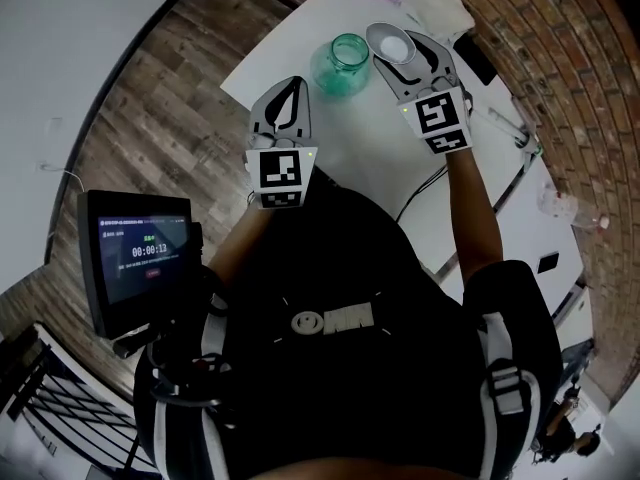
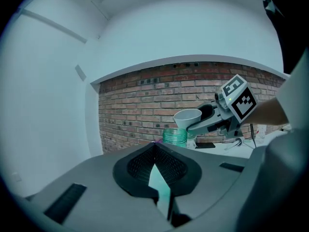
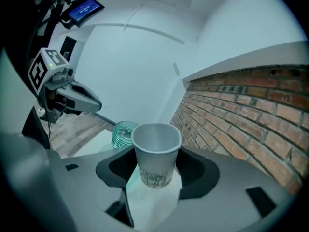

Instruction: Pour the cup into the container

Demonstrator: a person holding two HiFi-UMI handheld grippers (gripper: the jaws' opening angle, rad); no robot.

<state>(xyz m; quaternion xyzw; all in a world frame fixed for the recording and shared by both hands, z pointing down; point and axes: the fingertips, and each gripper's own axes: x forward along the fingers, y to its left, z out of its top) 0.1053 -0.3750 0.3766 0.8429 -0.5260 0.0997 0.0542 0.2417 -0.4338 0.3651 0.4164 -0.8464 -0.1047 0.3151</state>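
Cup clamped in right gripper, next to jar

Cup [image 3: 155,151] — white paper, about upright — sits between the right gripper [image 3: 155,168] jaws, which stand wide with pads pressed on its sides and the rim slightly squashed. It hangs over the white table [image 1: 370,143], just beside the green glass jar [image 1: 344,63]. Left gripper [image 2: 155,153] — jaws closed tip to tip, empty, near the jar without touching it.

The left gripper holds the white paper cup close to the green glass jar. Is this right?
Not quite. The right gripper holds the white paper cup, close to the green glass jar; the right gripper view shows it. The left gripper is shut and empty.
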